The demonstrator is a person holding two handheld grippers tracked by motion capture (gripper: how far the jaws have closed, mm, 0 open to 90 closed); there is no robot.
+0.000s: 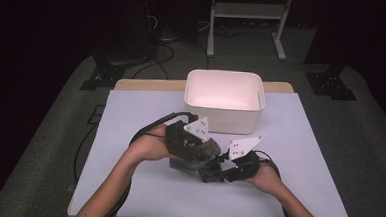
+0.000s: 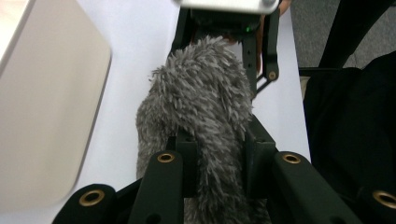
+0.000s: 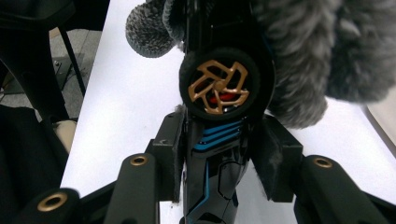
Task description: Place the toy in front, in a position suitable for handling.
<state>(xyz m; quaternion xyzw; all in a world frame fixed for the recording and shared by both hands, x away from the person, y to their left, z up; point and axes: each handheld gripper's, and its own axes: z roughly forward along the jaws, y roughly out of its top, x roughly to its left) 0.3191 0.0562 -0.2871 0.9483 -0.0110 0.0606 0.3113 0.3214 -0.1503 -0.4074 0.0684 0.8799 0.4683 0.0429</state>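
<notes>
1. Toy car (image 3: 219,140), black with blue trim and a gold-spoked wheel (image 3: 218,87), sits clamped between the right gripper's (image 3: 218,156) jaws, held over the mat in front of the person.
2. Grey fuzzy cloth (image 2: 201,107) is bunched around the car's far end; in the high view the cloth (image 1: 197,154) bridges both grippers, just above the white mat (image 1: 303,159).
3. Left gripper (image 2: 217,161): jaws closed tight on the cloth, pile squeezed out above the pads.
4. Right gripper: jaws pressed on the car's body from both sides, part-way in because the car fills the gap.
5. Step in hand, as I read it: one hand steadies the car while the other works the cloth over it, wiping or wrapping. Which of the two I can't say; the high view is dim where the two tools meet.
6. Next move likely calls for drawing the cloth along the car without loosening the right grip, keeping the pile clear of the wheel.
7. White bin (image 1: 224,97) stands open behind the hands, near but apart from them; it may be where the things end up.
</notes>
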